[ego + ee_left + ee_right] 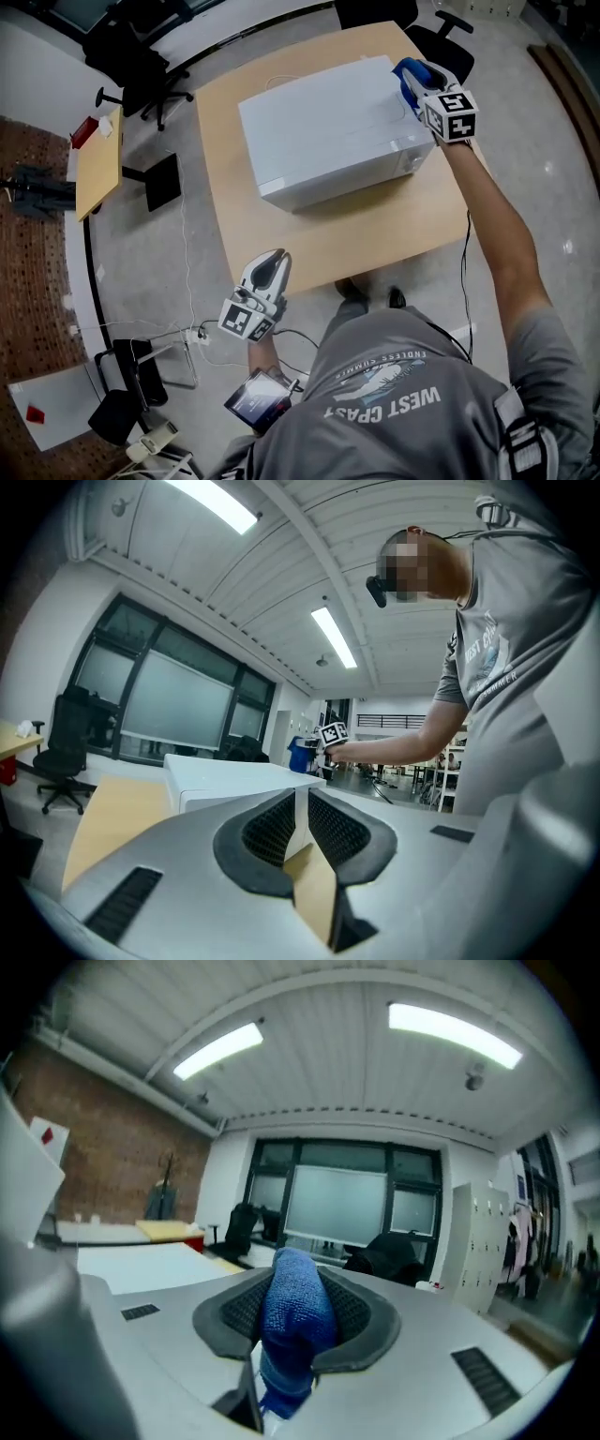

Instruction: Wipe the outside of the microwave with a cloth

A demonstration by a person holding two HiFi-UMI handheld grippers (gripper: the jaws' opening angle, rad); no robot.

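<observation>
A white microwave [328, 131] stands on the wooden table [375, 225]. My right gripper [412, 73] is at the microwave's far right top corner, shut on a blue cloth [409, 77]; whether the cloth touches the casing I cannot tell. In the right gripper view the rolled blue cloth [295, 1321] fills the gap between the jaws. My left gripper [269, 264] hangs off the table's near edge, shut and empty. The left gripper view looks past its closed jaws at the microwave [234, 780], with the cloth [302, 754] and my right arm beyond.
Black office chairs [131, 66] stand behind the table, and another [441, 33] at the far right. A small wooden side table [98, 159] is at the left. Cables and a power strip [192, 335] lie on the floor by my feet.
</observation>
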